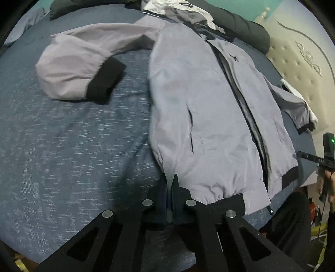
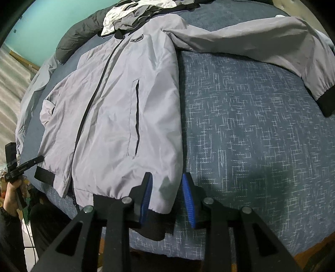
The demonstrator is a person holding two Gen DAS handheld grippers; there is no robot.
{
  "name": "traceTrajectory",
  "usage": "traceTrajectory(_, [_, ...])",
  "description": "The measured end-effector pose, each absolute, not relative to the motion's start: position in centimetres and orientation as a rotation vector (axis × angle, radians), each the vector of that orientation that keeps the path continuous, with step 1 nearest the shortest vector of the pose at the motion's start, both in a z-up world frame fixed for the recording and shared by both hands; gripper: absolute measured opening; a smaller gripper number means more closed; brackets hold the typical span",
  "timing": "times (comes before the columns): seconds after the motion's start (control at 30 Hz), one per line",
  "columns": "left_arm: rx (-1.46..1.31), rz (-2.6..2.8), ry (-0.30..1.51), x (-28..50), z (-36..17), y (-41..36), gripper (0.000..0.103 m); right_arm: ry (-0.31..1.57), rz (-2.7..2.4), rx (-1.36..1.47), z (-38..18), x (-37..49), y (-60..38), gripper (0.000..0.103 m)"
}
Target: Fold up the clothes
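Observation:
A light grey zip jacket [image 1: 209,117] lies face up on the blue bedcover [image 1: 73,150], with its black hem toward me. My left gripper [image 1: 170,180] is shut at the lower left corner, and the fabric edge runs in between its tips. That side's sleeve [image 1: 71,69] is bent over, showing a black cuff. My right gripper [image 2: 167,188] stands open over the other lower corner of the jacket [image 2: 117,117]. Its blue pads [image 2: 187,198] straddle the fabric without pressing it. Each gripper also shows in the other view, held by a hand: right gripper [image 1: 309,158], left gripper [image 2: 38,160].
A dark padded coat [image 1: 240,23] and a white and grey garment [image 1: 188,10] are piled past the collar. The other sleeve [image 2: 261,41] stretches right across the bedcover [image 2: 261,136]. A tufted headboard [image 1: 297,62] stands at the right, and the bed's edge is just below the hem.

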State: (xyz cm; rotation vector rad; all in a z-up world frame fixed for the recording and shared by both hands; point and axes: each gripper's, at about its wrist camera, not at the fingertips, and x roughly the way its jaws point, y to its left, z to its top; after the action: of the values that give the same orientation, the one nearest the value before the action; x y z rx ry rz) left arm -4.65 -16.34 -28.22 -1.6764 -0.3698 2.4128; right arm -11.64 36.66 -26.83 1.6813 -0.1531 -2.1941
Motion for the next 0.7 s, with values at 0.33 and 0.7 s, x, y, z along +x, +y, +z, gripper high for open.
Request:
traceTrajectory(0.33, [-1.698, 2.375, -0.492, -4.7, -29.5, -17.7, 0.019, -0.149, -2.2, 1.681, -26.5, -11.7, 36.8, 0.029])
traceTrajectory(0.7, [-1.712, 2.349, -0.478, -5.8, -31.1, -16.9, 0.012, -0.164, -2.163, 1.725, -28.5, -12.5, 36.4, 0.032])
